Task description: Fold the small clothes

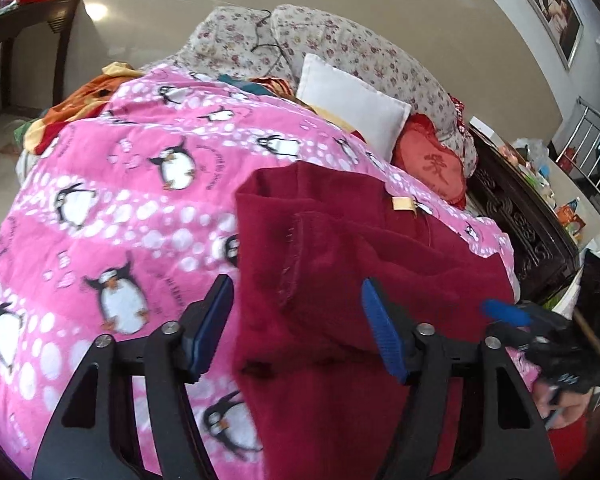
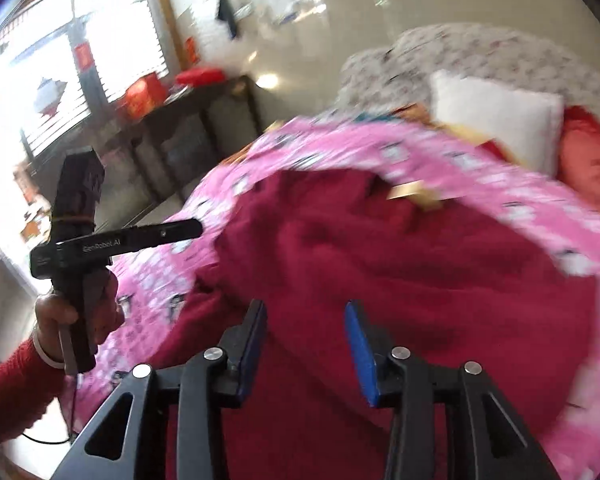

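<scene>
A dark red fleece garment (image 1: 340, 248) lies rumpled on a pink penguin-print blanket (image 1: 120, 184), a pale yellow tag (image 1: 404, 203) at its far edge. My left gripper (image 1: 298, 320) hovers over the garment's left edge, jaws wide apart, with cloth below them and neither pad pressing. In the right wrist view the same garment (image 2: 380, 256) fills the middle. My right gripper (image 2: 308, 340) stands open just above its near part, holding nothing. The left gripper's body (image 2: 80, 240) shows at the left, held by a hand in a red sleeve. The picture is motion-blurred.
Behind the blanket sit a white pillow (image 1: 352, 104), floral pillows (image 1: 340, 44) and a red cushion (image 1: 432, 160). Dark carved furniture (image 1: 516, 220) flanks the bed's right side. A dark table (image 2: 188, 120) with red boxes stands by a bright window at the left.
</scene>
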Motion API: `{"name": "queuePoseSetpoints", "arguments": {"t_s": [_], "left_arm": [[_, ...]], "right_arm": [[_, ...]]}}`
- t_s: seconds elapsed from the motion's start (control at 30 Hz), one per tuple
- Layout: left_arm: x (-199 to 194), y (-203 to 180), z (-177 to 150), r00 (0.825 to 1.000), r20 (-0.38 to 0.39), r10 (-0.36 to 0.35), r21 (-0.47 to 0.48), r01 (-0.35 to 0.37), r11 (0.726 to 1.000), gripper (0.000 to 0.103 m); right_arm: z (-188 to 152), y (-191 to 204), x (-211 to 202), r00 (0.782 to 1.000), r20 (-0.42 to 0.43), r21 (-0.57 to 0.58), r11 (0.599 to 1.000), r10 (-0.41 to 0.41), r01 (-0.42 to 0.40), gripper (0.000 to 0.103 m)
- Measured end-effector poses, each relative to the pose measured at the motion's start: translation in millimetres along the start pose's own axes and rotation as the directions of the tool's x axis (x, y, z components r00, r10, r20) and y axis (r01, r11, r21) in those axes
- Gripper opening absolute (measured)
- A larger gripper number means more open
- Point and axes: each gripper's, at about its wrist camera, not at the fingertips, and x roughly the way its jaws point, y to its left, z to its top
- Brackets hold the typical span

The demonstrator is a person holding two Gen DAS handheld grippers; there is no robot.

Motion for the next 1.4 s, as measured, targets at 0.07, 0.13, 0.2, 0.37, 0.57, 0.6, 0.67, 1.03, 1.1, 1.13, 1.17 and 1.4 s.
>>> {"name": "queuePoseSetpoints", "arguments": {"t_s": [0.07,0.13,0.2,0.37,0.57,0.6,0.67,1.03,1.1,1.13,1.17,1.4], "left_arm": [[11.5,-8.5,3.2,1.000,-0.013,0.000,0.016,0.000,1.000,0.067],[24.2,-16.9,5.0,1.000,-0.028,0.002,0.035,-0.001,0.999,0.067],[37.4,-27.7,5.4,0.999,-0.040,0.010,0.070,-0.007,0.998,0.053],[36.7,-48.2,11.3,0.999,0.002,0.053,0.162,-0.053,0.985,0.011],[-6.9,-24.0,30.1,0.991,0.114,0.072,0.102,-0.083,0.991,0.010],[-2.1,-19.6,28.4,0.992,0.097,0.082,0.097,-0.092,0.991,0.010],[17.5,-10.1,18.3,0.991,0.045,0.129,0.084,-0.133,0.988,0.010],[44.3,-6.4,-0.4,0.981,0.020,0.192,0.121,-0.193,0.974,0.011],[45.5,-5.5,-2.7,0.982,0.020,0.190,0.115,-0.191,0.975,0.013],[45.5,-5.1,-3.3,0.982,0.014,0.189,0.110,-0.189,0.976,0.018],[44.3,-5.1,-3.2,0.982,0.002,0.188,0.105,-0.187,0.977,0.023],[10.0,-9.5,-14.5,0.992,0.017,0.123,0.049,-0.124,0.991,0.055]], "right_arm": [[-4.9,-22.4,-26.2,0.996,0.035,0.035,0.996,-0.086,0.085,0.040],[-9.5,-48.0,-43.7,0.989,0.054,0.104,0.985,-0.141,0.135,0.040],[-20.6,-77.7,-58.2,0.985,0.050,0.204,0.967,-0.165,0.152,0.040],[-33.1,-111.0,-67.4,0.976,0.010,0.283,0.936,-0.219,0.208,0.040],[-21.9,-92.5,-59.8,0.973,0.041,0.202,0.956,-0.226,0.214,0.040],[-22.2,-91.9,-47.9,0.968,0.003,0.187,0.951,-0.252,0.247,0.040],[-26.8,-95.7,-19.3,0.950,-0.076,0.152,0.938,-0.304,0.312,0.040],[-50.5,-75.5,-34.2,0.901,-0.136,0.073,0.902,-0.413,0.425,0.040],[-76.8,-86.9,-23.0,0.888,-0.219,0.110,0.894,-0.404,0.434,0.040],[-87.0,-90.1,-23.3,0.900,-0.213,0.135,0.900,-0.382,0.414,0.040],[-89.8,-89.0,-27.5,0.904,-0.192,0.135,0.902,-0.382,0.410,0.040],[-67.8,-70.2,-62.0,0.927,-0.067,0.129,0.918,-0.369,0.375,0.040]]}}
